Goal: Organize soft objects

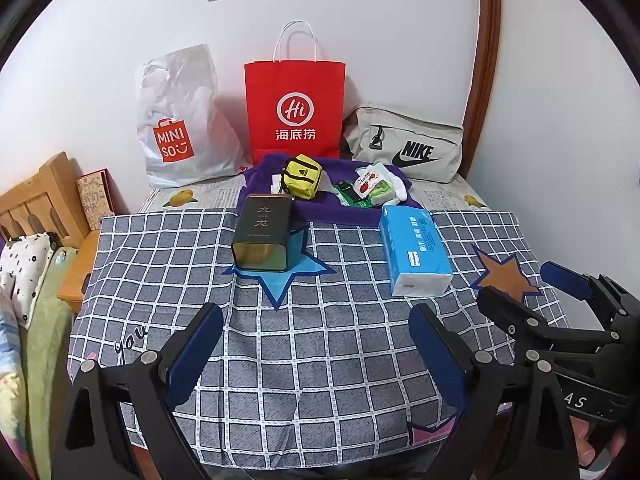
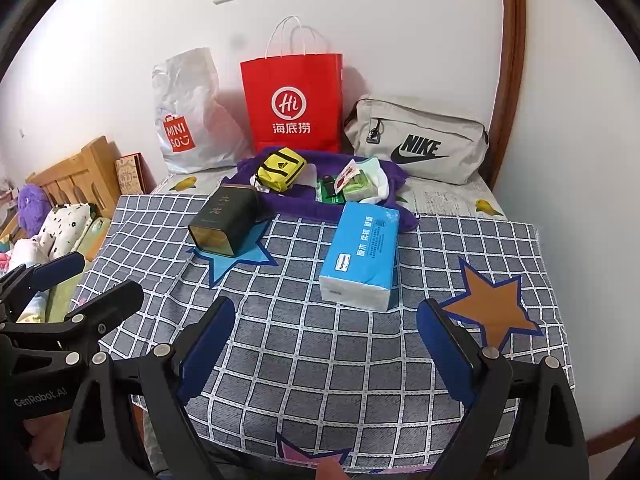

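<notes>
I hold one gripper in each hand, low at the bottom of each frame, above the checked cloth (image 1: 320, 340) on the tabletop. My left gripper (image 1: 316, 354) has its fingers spread wide and holds nothing. My right gripper (image 2: 326, 350) is the same, spread wide and holding nothing. The soft things sit in the middle of the frame: a blue pack of tissues (image 2: 362, 254) lies on the cloth, and behind it a purple towel (image 2: 280, 204) carries a small yellow pouch (image 2: 281, 168), a white sock (image 2: 382, 188) and some little green packs (image 2: 358, 186). A dark tin box (image 2: 224, 224) lies on its side on the blue star, left of the middle; it looks hard, so I think it is not one of the soft things. I cannot tell from here how much sorting is done. If I pick up the tissues, I think I should come at the long sides, close gently so the pack does not squash, and lift it straight up. Along the wall at the top of the frame stand a white plastic bag (image 2: 188, 120), a red paper bag (image 2: 294, 100) and a grey zip bag (image 2: 416, 144). The red bag stands up with its handles up, but I cannot see inside any of the three. The grey bag's zip looks closed.
</notes>
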{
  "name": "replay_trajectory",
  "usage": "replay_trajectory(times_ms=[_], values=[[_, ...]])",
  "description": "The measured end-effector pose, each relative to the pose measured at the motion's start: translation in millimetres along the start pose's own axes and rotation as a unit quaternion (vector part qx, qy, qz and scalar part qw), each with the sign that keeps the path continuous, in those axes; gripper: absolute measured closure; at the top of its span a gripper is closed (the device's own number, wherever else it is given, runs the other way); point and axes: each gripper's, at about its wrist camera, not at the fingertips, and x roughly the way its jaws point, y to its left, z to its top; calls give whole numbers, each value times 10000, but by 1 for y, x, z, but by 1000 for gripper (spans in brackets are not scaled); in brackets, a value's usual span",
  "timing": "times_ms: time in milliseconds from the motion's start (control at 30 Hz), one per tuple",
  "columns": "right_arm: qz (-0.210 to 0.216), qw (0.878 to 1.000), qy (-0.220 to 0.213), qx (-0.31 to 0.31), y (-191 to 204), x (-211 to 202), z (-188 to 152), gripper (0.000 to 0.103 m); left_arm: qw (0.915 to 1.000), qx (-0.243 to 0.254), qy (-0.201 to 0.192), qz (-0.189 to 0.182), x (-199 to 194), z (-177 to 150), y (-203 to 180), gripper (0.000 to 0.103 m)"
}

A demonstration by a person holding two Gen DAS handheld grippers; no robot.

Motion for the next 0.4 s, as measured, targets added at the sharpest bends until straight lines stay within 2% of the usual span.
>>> replay_trajectory(times_ms=[400], values=[[4,10000,4,-4,0,0,0,11,10000,23,-40,53,0,-1,0,8]])
